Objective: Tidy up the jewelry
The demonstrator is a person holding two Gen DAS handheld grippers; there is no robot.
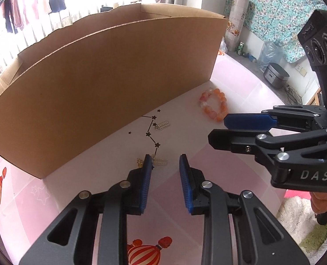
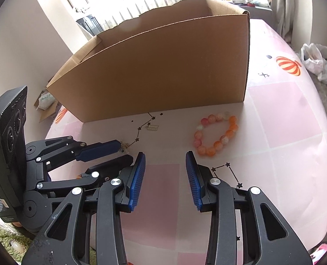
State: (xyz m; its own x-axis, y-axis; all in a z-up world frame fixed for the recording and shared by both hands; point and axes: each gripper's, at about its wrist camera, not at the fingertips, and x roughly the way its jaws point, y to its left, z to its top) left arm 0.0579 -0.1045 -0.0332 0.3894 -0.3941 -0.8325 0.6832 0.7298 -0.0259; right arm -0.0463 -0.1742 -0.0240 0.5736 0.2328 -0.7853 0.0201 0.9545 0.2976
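- The cardboard box stands open-topped on the pink table, its long plain wall facing both grippers. It looks light and stiff but thin-walled; judging by the task, it is the likely place for the jewelry, so it should stay put rather than be gripped.
- The right gripper hovers over bare table with its jaws parted and nothing between the blue pads. The left gripper is likewise released and empty, with its left pad just beside the small gold pieces.
- The beaded bracelet, a ring of orange, pink and white beads, lies flat, near the box's right corner and just beyond the right gripper's right finger. The beads look hard, smooth and probably slippery, and the string lets the loop flop. I would pinch across 1 side of the ring, over 2 or 3 beads, not span the whole loop.
- 2 small pale comb-like pieces lie by the printed star pattern: the far clip close to the box wall, the near clip just beside the left gripper's tip. Both look thin, light and easy to skid away.
- The gold trinket, tiny and tangled, lies by the left pad; what it is I cannot tell. It probably needs a precise fingertip pinch.
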